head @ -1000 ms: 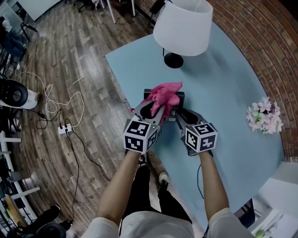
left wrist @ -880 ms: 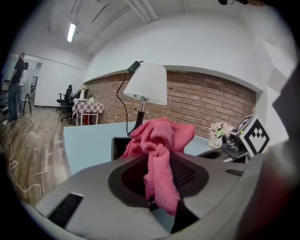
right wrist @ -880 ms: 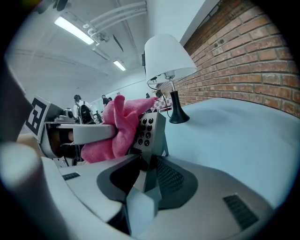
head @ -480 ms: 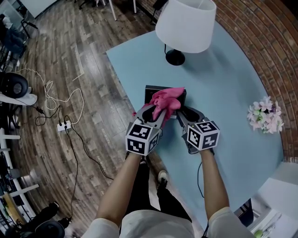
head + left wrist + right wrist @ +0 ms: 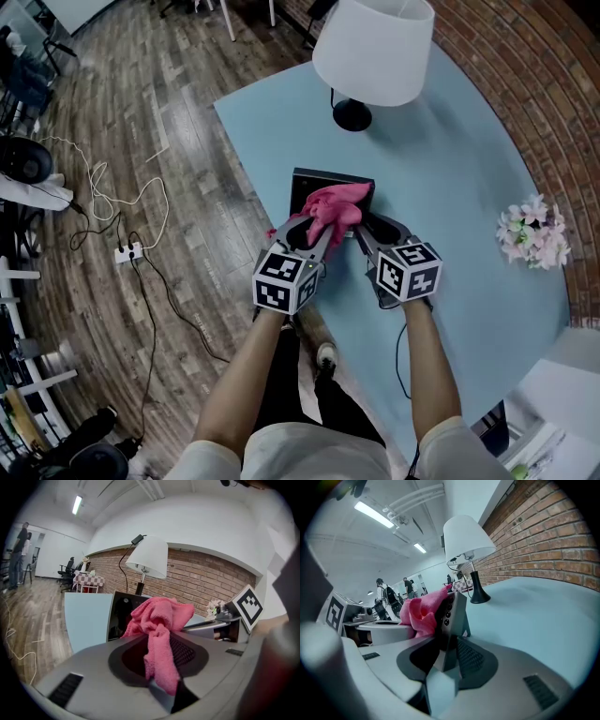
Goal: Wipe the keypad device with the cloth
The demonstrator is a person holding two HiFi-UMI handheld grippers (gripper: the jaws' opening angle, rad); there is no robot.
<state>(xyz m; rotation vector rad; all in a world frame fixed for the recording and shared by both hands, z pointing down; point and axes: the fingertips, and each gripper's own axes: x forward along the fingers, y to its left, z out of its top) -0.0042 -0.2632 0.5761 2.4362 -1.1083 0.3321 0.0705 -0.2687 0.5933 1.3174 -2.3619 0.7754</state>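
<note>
The black keypad device [image 5: 330,180] stands on the light blue table [image 5: 450,187], propped up on its stand. A pink cloth [image 5: 334,206] is bunched against its face. My left gripper [image 5: 314,225] is shut on the cloth, which hangs between its jaws in the left gripper view, cloth [image 5: 158,630], with the device [image 5: 123,613] just behind it. My right gripper [image 5: 368,227] is shut on the device's right edge. In the right gripper view the device [image 5: 452,616] sits edge-on between the jaws of that gripper [image 5: 446,651], its round buttons facing the cloth [image 5: 421,611].
A white-shaded lamp [image 5: 373,52] on a black base stands behind the device. A bunch of pale flowers [image 5: 534,232] lies at the table's right. A brick wall [image 5: 525,56] borders the far side. Wooden floor with cables [image 5: 122,225] lies to the left.
My left gripper has drawn the pink cloth down the device's face toward me, uncovering the device's far upper edge. The right gripper has kept its hold.
</note>
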